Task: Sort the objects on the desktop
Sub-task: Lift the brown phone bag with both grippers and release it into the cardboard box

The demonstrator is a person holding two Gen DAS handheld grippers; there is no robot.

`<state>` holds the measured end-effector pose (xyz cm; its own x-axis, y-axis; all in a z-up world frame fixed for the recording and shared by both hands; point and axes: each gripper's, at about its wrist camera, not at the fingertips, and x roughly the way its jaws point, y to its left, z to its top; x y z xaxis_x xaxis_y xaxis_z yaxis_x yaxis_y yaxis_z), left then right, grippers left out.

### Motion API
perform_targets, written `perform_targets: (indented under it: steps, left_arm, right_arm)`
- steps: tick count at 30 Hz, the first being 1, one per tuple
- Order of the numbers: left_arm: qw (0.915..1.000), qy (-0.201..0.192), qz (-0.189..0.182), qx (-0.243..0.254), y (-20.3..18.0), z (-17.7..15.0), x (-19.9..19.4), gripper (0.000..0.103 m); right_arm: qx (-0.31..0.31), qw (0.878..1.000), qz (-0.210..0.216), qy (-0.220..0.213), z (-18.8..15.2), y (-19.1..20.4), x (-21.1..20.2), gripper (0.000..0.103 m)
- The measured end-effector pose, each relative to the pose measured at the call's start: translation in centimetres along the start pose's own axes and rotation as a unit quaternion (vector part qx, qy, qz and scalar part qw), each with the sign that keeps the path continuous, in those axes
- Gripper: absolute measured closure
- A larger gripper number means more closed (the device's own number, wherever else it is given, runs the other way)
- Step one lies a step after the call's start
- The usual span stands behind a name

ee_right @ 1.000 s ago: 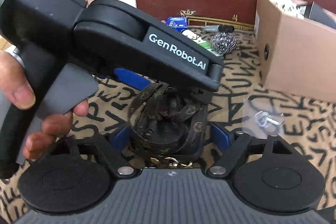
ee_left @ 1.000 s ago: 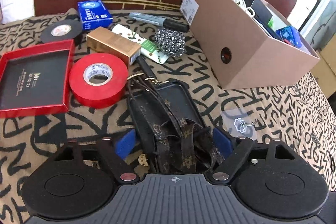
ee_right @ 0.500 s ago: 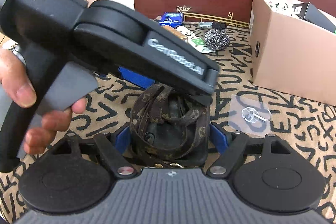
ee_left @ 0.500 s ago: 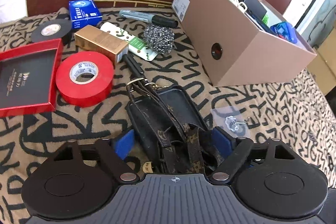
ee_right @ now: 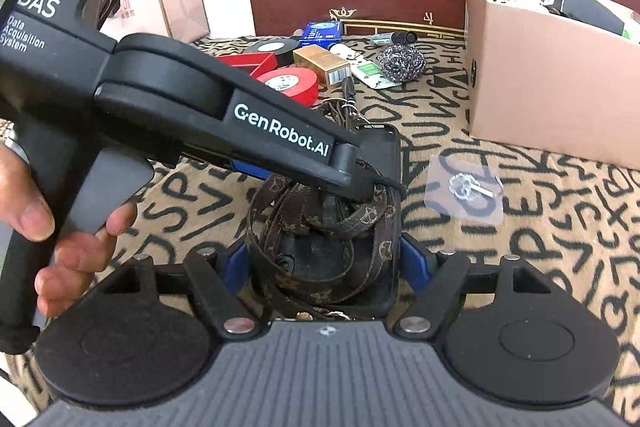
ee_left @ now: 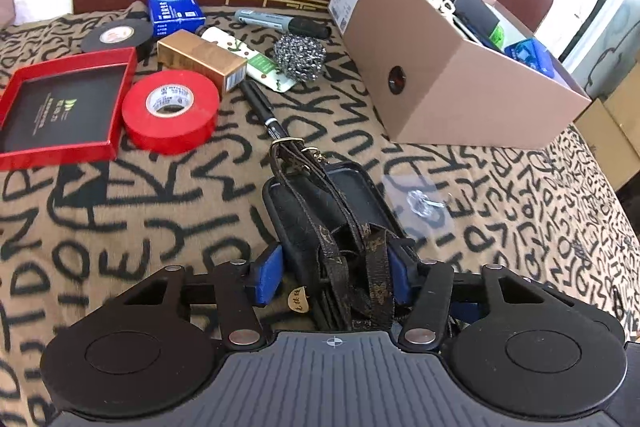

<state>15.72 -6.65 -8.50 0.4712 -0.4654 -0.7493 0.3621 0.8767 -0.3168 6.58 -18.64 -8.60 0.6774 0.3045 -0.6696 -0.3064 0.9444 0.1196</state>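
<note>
A black phone case (ee_left: 352, 191) with a brown patterned strap (ee_left: 374, 267) wound around it lies on the patterned cloth. My left gripper (ee_left: 334, 273) is shut on its near end, blue pads against both sides. In the right wrist view my right gripper (ee_right: 324, 265) is shut on the same case (ee_right: 384, 155) and strap (ee_right: 308, 247) from the other end. The left gripper's body (ee_right: 276, 135) crosses over the case there. The brown cardboard box (ee_left: 448, 75) with several items inside stands at the right.
On the cloth lie a red tape roll (ee_left: 170, 111), a red tray (ee_left: 60, 111), a black tape roll (ee_left: 118, 37), a gold box (ee_left: 200, 57), a blue box (ee_left: 174, 7), a steel scourer (ee_left: 300, 57), a marker (ee_left: 280, 21), a black pen (ee_left: 260, 107) and a clear hook sticker (ee_left: 424, 205).
The case and strap have shifted a little away from the red tape and toward the cardboard box. Both grippers stay shut on it.
</note>
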Motion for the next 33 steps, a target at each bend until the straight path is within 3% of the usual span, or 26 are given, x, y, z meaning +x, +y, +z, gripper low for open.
perform_targets:
  steps: [4,8,16,24,33]
  left_arm:
    - [0.9997,-0.011,-0.016,-0.015,-1.0,-0.3,-1.7,0.048]
    - [0.9985,-0.048,-0.026,0.002,-3.5,0.8,-4.0,0.048]
    - [0.9919,-0.107,-0.058,0.034,-8.8,6.5,-5.7,0.048]
    - [0.9873,-0.109,-0.105,0.048,-13.8,13.8,-2.4,0.049]
    - [0.9886,-0.079,-0.119,0.047,-16.8,19.3,4.2,0.049]
  right_arm:
    - [0.002,1.0,0.004,-0.009,0.1,-0.2,-1.5,0.025]
    - [-0.003,0.999,-0.005,-0.037,0.8,-0.4,-4.2,0.025]
    - [-0.001,0.993,-0.041,-0.114,4.7,-3.1,-8.2,0.025]
    - [0.017,0.983,-0.088,-0.161,9.0,-9.0,-9.3,0.025]
    - [0.049,0.98,-0.104,-0.16,12.1,-16.0,-7.7,0.025]
